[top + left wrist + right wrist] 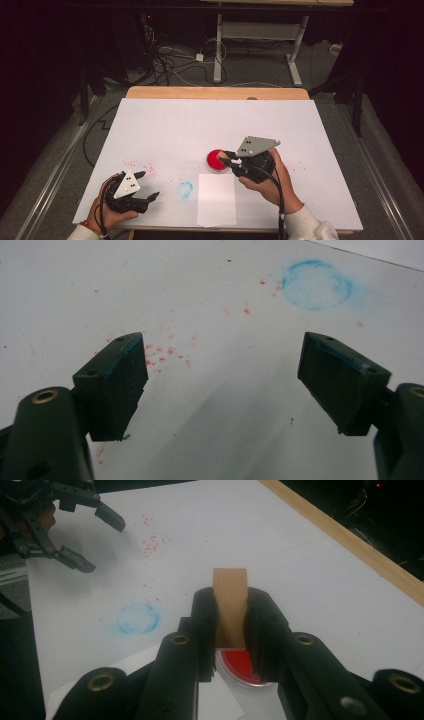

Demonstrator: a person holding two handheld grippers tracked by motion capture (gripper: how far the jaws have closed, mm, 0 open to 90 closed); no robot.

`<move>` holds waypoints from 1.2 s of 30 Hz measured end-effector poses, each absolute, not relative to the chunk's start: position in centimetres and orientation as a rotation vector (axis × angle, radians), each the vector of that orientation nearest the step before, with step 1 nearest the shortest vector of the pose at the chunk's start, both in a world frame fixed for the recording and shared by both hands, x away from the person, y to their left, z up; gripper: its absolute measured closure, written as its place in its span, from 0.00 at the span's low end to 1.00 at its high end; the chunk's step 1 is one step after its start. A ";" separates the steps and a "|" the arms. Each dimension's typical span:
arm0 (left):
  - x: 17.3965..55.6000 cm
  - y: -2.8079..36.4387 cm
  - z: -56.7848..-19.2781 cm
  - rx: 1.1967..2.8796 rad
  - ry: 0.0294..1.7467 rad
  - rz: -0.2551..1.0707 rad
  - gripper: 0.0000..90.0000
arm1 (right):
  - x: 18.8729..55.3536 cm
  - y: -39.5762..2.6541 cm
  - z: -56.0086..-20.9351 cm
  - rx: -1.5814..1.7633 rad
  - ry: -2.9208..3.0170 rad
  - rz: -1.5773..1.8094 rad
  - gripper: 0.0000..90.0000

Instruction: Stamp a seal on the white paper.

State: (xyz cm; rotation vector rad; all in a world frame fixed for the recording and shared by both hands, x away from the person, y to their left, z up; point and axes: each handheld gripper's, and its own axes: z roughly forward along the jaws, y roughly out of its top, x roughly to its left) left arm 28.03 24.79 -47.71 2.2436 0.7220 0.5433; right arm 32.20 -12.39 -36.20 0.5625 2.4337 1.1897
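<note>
**Kid:** What are your right tongs [231, 625] doing?

**Helper:** They squeeze a little wooden block [230, 605]. The block stands up between the two black jaws, and its top pokes out above them. You hold it just over a round red ink pad [240, 666] in a clear dish. I cannot tell if the block touches the red.

**Kid:** And your left tongs [222, 385]?

**Helper:** They are wide apart and hold nothing. They sit low over the white sheet, near your side of the worktop [215, 93], well apart from the right tongs.

**Kid:** What is near the red pad?

**Helper:** A small white paper [216, 199] lies just in front of it, closer to you. Left of that paper there is a round blue mark [185, 189] on the big sheet.

**Kid:** What are those tiny dots?

**Helper:** Little red specks [160, 354]. They lie on the sheet just beyond your left tongs, between them and the blue mark.
</note>
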 end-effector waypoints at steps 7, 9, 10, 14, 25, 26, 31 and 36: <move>28.0 24.7 -47.7 2.245 0.719 0.543 0.21 | 31.4 -12.5 -36.1 0.544 2.442 1.190 0.84; 28.1 24.7 -47.7 2.249 0.717 0.542 0.21 | 31.2 -12.5 -36.1 0.534 2.449 1.188 0.84; 28.1 24.7 -47.7 2.251 0.715 0.541 0.21 | 31.1 -12.5 -36.2 0.535 2.447 1.189 0.84; 28.1 24.7 -47.7 2.250 0.715 0.541 0.21 | 30.7 -12.4 -36.4 0.512 2.466 1.176 0.84; 28.1 24.6 -47.7 2.253 0.712 0.541 0.21 | 30.0 -12.2 -37.0 0.480 2.500 1.152 0.84; 28.1 24.6 -47.7 2.254 0.712 0.541 0.21 | 29.9 -12.2 -37.1 0.484 2.501 1.152 0.84; 28.1 24.6 -47.7 2.253 0.712 0.539 0.21 | 29.6 -12.1 -37.6 0.477 2.523 1.139 0.84; 28.1 24.5 -47.7 2.255 0.711 0.541 0.21 | 29.2 -11.8 -38.5 0.472 2.552 1.119 0.84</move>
